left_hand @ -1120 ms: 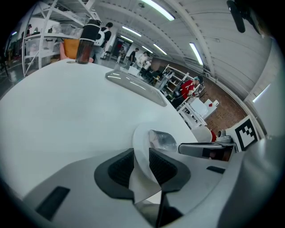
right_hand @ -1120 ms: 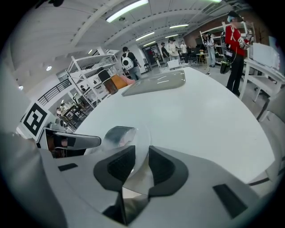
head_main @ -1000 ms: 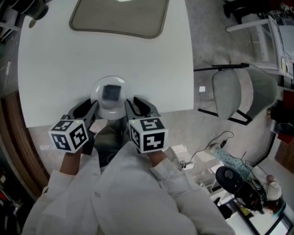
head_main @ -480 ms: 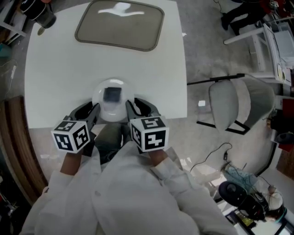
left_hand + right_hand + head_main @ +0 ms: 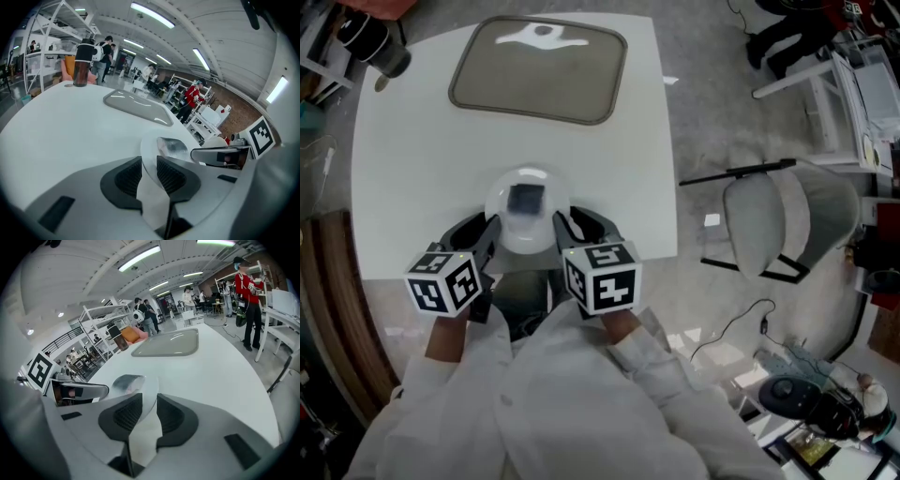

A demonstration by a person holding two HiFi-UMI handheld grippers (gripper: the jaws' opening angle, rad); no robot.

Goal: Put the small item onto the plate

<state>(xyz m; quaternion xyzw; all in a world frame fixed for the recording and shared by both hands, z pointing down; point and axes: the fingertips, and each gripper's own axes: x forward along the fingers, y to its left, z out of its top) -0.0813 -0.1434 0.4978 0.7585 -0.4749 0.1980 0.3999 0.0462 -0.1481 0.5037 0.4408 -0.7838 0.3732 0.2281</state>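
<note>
A white plate (image 5: 501,228) rests near the front edge of the white table (image 5: 422,141), with a small silvery-grey item (image 5: 526,199) lying on it. My left gripper (image 5: 486,227) is shut on the plate's left rim, my right gripper (image 5: 567,223) on its right rim. In the left gripper view the plate (image 5: 151,151) runs between the ribbed pads of the left gripper (image 5: 149,175), and the item (image 5: 172,146) lies beyond them. In the right gripper view the plate (image 5: 150,397) is pinched by the right gripper (image 5: 144,413), with the item (image 5: 125,383) to the left.
A grey-beige tray (image 5: 539,67) lies at the table's far side. A dark tumbler (image 5: 377,47) stands at the far left corner. A grey chair (image 5: 778,211) stands on the floor to the right. People and shelving fill the room behind.
The plate, held by both grippers, sits slightly further in from the table's near edge. Both grips look unchanged. The head view has shifted a little.
</note>
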